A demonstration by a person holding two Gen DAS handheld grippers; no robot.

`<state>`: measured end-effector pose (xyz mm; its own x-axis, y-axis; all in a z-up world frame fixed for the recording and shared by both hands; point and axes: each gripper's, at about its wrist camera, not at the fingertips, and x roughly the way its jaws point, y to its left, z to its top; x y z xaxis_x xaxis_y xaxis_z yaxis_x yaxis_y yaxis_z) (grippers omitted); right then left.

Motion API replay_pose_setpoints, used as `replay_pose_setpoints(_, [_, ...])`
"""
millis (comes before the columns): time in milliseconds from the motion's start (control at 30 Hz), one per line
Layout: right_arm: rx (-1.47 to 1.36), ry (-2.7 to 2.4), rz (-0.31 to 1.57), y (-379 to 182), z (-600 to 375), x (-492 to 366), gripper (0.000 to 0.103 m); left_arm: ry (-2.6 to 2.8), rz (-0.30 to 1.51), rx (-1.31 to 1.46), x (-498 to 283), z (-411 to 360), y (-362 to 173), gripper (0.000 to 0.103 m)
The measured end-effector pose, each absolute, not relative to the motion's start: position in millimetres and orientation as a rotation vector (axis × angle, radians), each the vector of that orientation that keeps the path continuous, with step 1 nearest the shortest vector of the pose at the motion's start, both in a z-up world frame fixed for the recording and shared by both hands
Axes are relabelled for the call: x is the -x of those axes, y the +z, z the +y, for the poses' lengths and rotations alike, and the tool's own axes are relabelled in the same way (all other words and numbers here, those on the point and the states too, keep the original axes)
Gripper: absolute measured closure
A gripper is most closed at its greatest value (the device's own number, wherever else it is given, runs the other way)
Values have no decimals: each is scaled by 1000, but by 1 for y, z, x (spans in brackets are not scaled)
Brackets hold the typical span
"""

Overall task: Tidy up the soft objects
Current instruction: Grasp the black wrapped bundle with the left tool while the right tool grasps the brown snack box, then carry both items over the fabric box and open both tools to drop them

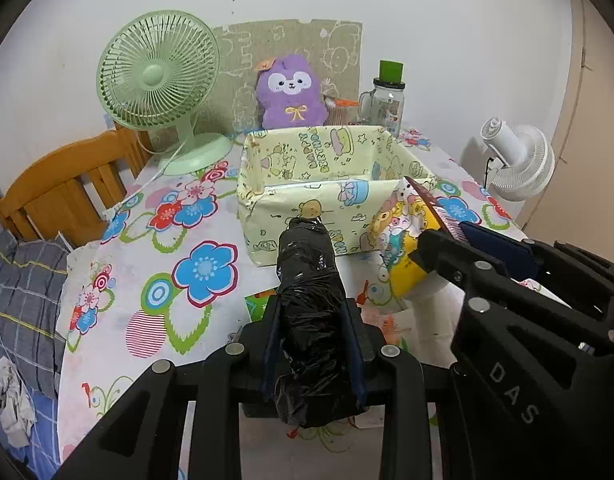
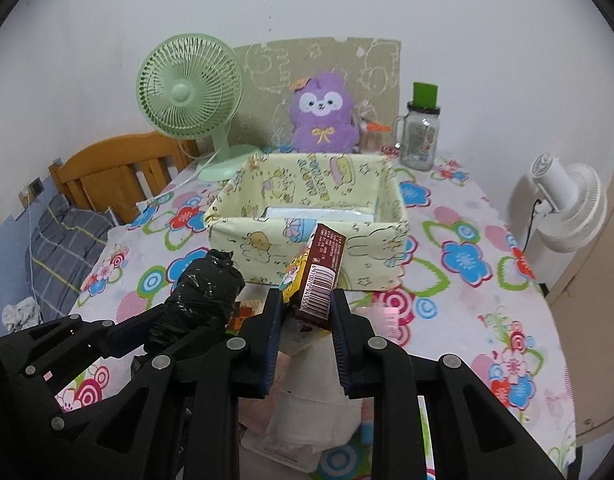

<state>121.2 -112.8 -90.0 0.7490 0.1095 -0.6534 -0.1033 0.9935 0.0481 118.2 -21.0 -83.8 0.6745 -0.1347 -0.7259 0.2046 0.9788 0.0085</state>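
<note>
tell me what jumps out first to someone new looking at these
Two grippers up front each clamp something: the left gripper a black plastic roll, the right gripper a brown-and-yellow packet. Behind them a yellow cartoon-print box sits mid-table, with a purple plush and green fan at the wall.

The paper-wrapped box (image 1: 307,200) carries "HAPPY BIRTHDAY" on its inner back wall, running upward. The right gripper (image 1: 463,236) bears the raised letters "DAS" on its black body. The brown packet (image 2: 319,276) shows a barcode — its digits too small to read with certainty.
</note>
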Motion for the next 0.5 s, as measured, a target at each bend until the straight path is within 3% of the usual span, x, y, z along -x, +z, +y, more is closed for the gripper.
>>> replay_pose_setpoints(500, [-9,73,629,-55,-128,-86,76,-191,709,-138,-93,-34,-49,74])
